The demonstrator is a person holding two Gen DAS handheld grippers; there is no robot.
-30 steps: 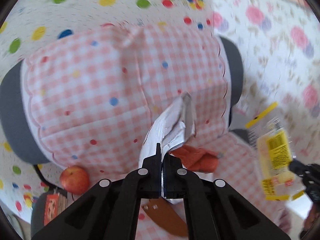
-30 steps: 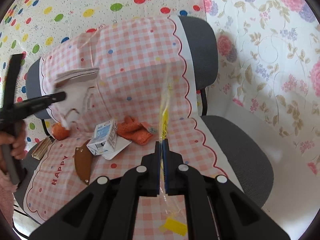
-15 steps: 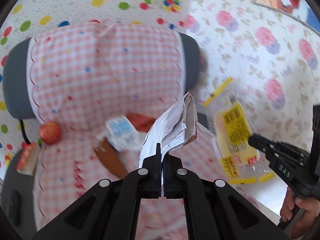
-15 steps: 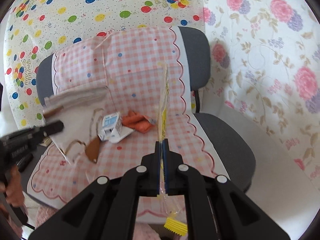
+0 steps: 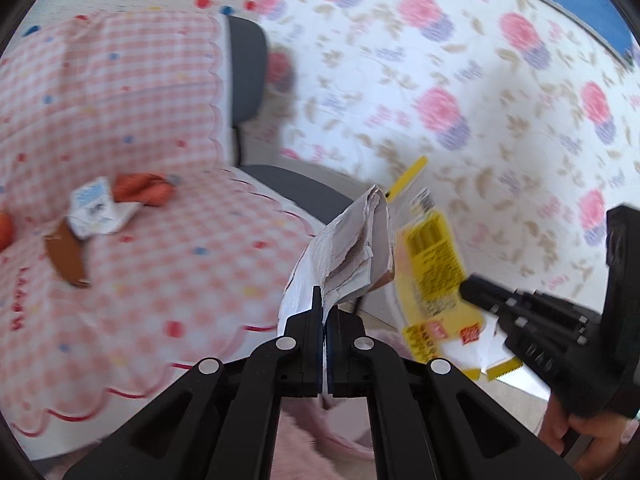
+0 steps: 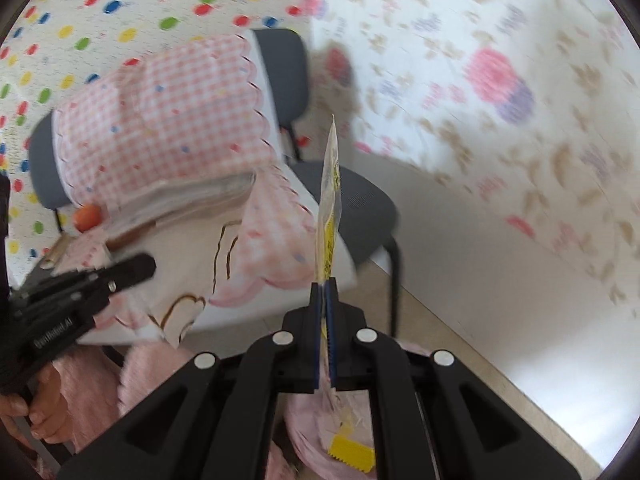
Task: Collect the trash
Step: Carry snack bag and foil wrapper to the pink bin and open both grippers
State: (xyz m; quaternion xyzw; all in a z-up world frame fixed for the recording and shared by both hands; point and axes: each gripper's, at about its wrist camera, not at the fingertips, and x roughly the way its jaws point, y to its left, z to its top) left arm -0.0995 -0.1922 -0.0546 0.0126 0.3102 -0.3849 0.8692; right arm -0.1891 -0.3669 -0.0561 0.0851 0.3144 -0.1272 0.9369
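The chair (image 5: 256, 80) fills the nine o'clock half of the left view, grey under a pink checked cover (image 5: 168, 264) that drapes over its back and seat. Trash lies on the seat toward nine o'clock: a small milk carton (image 5: 94, 210), a crumpled orange wrapper (image 5: 144, 190) touching it at its two o'clock side, and a brown curved scrap (image 5: 66, 258) just below the carton. An apple (image 6: 89, 218) sits at the seat's far edge (not trash, I would guess).

Nearer, the left tool (image 5: 324, 320) is clamped on a torn white paper wrapper (image 5: 348, 248), which stands up toward twelve o'clock. The right tool (image 6: 325, 294) is pinched on a clear and yellow plastic wrapper (image 6: 330, 208), seen edge-on in its own view and flat at three o'clock in the left view.

Both views are blurred and both tools point down and off the seat, so I judge the two pieces are being carried to a bin. None is in sight.

The risks as I see them: each wrapper is held only by a thin lower edge, so a quick swing could tear the paper or let the slick plastic slide out. The two tools are close, and the wrappers could brush and tangle. Three pieces on the seat are not yet collected.
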